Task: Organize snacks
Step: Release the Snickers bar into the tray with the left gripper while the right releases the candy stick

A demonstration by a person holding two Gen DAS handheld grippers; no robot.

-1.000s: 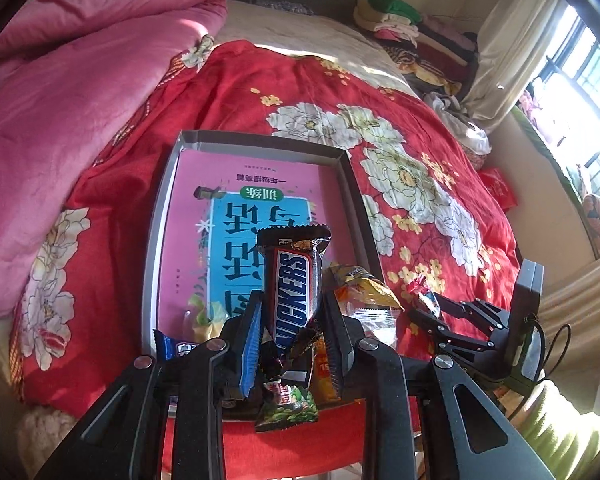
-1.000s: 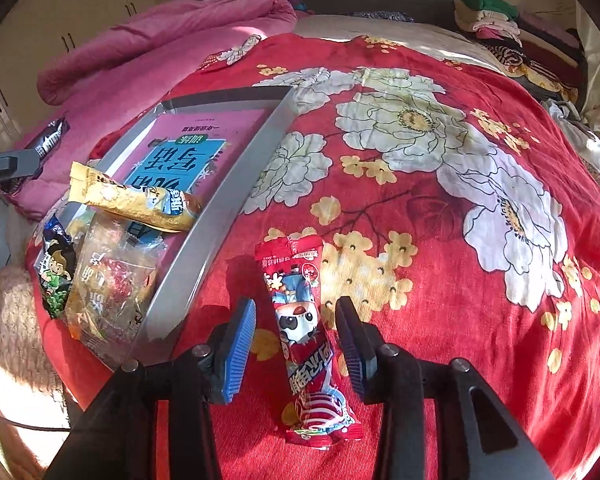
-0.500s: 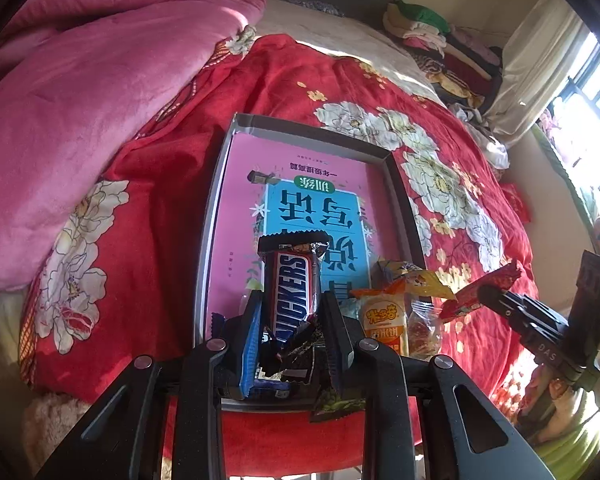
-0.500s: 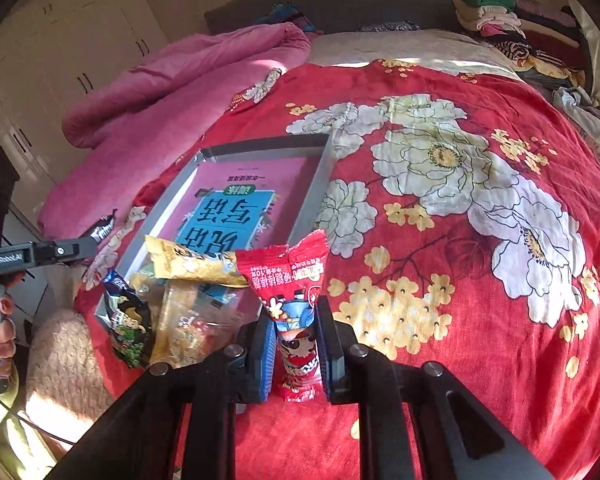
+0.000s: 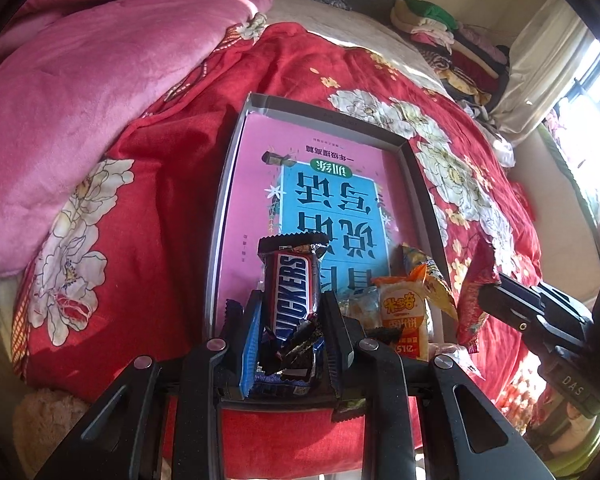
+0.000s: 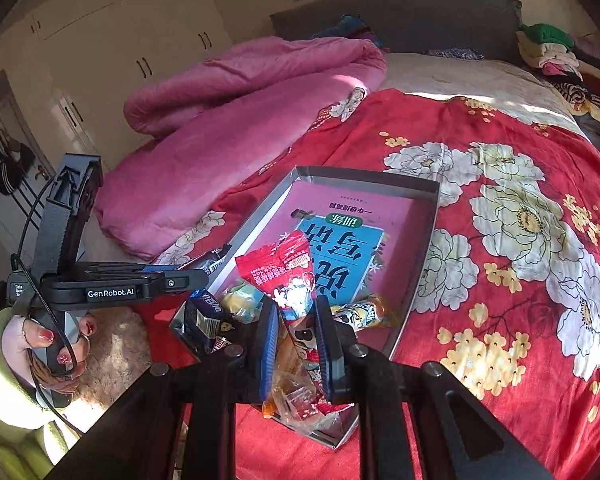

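Observation:
My left gripper (image 5: 290, 320) is shut on a Snickers bar (image 5: 291, 285) and holds it upright over the near end of the grey tray (image 5: 225, 184). My right gripper (image 6: 296, 334) is shut on a red snack packet (image 6: 286, 276) and holds it over the tray's near end (image 6: 420, 256). Several snacks lie at that end: an orange packet (image 5: 404, 312), a yellow packet (image 6: 364, 314) and a dark blue packet (image 6: 206, 314). The right gripper shows at the right of the left wrist view (image 5: 496, 300). The left gripper shows at the left of the right wrist view (image 6: 204, 270).
A pink-and-blue book (image 5: 332, 184) lines the tray floor. The tray lies on a red floral bedspread (image 6: 520, 208). A pink quilt (image 5: 80, 80) is bunched to the left. Folded clothes (image 5: 452, 40) are stacked at the bed's far corner.
My right gripper closed on the red packet, lifted it off the bedspread and carried it left over the tray. My left gripper kept the Snickers bar and moved further over the tray.

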